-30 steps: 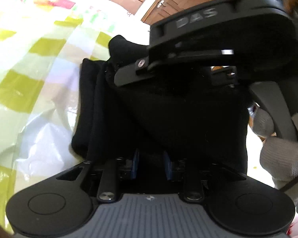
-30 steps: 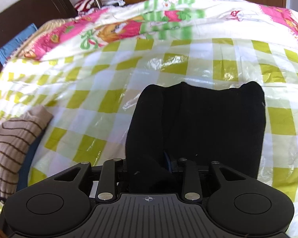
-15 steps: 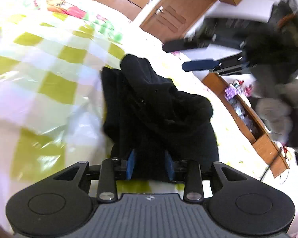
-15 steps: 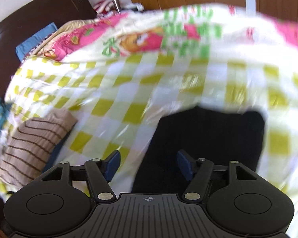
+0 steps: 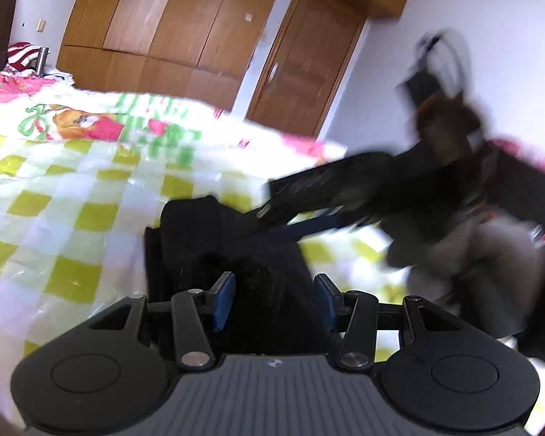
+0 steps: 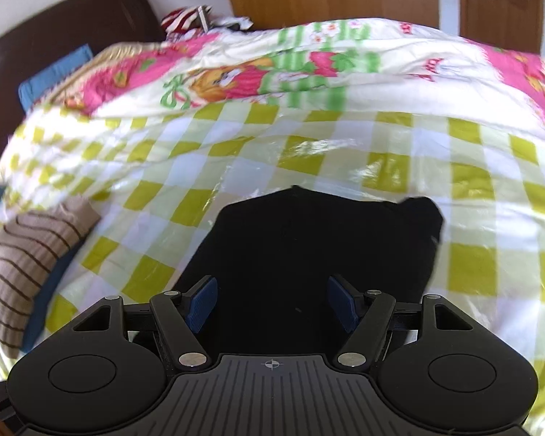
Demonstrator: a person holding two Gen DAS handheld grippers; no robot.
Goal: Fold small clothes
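- Black garment (image 6: 316, 250) lies folded, layered at one edge, on the checked bed cover (image 6: 170, 200).
- Left gripper (image 5: 274, 299) just opening, right gripper (image 6: 272, 303) spread; cloth lies below both.
- Person blurred.

We see the left gripper (image 5: 274, 299) over the black garment (image 5: 232, 250), its jaws just opened wider, blue pads clear of the cloth between them. The garment lies folded on the checked sheet (image 5: 65, 218). Beyond the garment, the blurred right gripper (image 5: 309, 214) reaches toward its far edge.
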